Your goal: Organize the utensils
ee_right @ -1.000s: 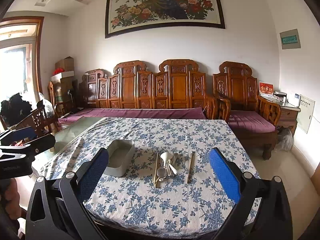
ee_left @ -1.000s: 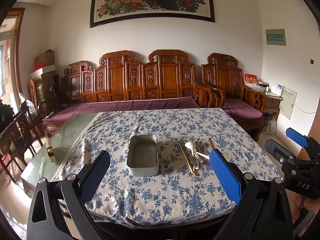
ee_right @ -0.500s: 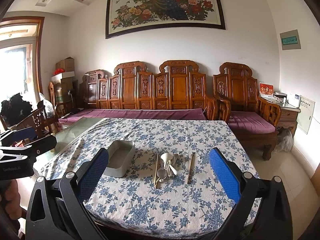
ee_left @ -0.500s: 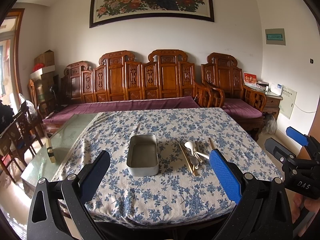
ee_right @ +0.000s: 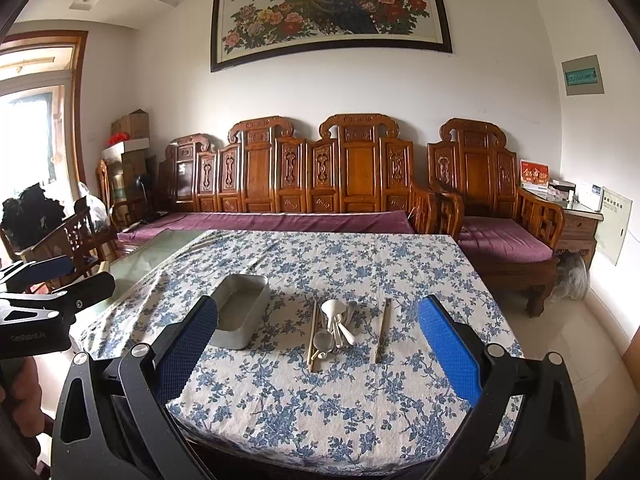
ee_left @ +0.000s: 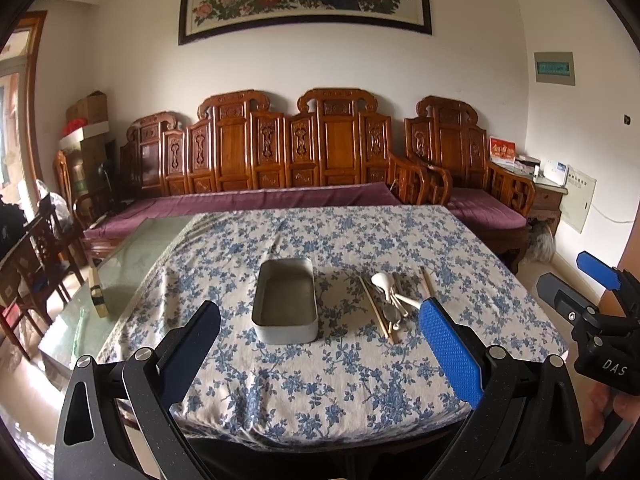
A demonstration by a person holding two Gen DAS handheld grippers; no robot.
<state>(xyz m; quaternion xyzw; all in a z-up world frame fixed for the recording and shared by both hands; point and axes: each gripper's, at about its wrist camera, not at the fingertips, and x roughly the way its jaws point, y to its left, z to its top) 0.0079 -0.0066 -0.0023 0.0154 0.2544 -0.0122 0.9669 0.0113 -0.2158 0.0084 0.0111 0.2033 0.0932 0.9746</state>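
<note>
the utensils lay in a loose cluster on the worktop [ee_left: 344,384], which was covered by a white cloth printed with blue flowers [ee_right: 360,264]. the cluster sat right of centre, just beside a rectangular grey metal tin with rounded corners [ee_left: 285,300]. the tin stood open and held nothing that could be seen. the white plastic spoons [ee_right: 334,316] were piled together, bowls and handles crossing one another, and a small metal spoon [ee_right: 322,339] lay among them at the near end of the pile. a pair of pale wooden chopsticks [ee_right: 312,336] lay touching the left side of the pile, pointing away from the camera. a single darker wooden chopstick [ee_right: 383,330] lay apart on the right, roughly parallel to the pair.

the left gripper [ee_left: 320,348] hung above the near edge of the worktop with its fingers [ee_left: 448,344] spread wide and nothing between them; the tin showed in the gap. the right gripper [ee_right: 320,348] hung likewise, its blue-padded fingers [ee_right: 450,348] held wide apart around no object, with the utensil pile framed between them. both grippers were well short of the utensils. each gripper showed at the edge of the other's view, held by a hand [ee_right: 20,396].

behind the worktop stood a carved wooden bench with purple cushions [ee_right: 320,184], under a framed painting of a peacock and peonies [ee_right: 328,8].
</note>
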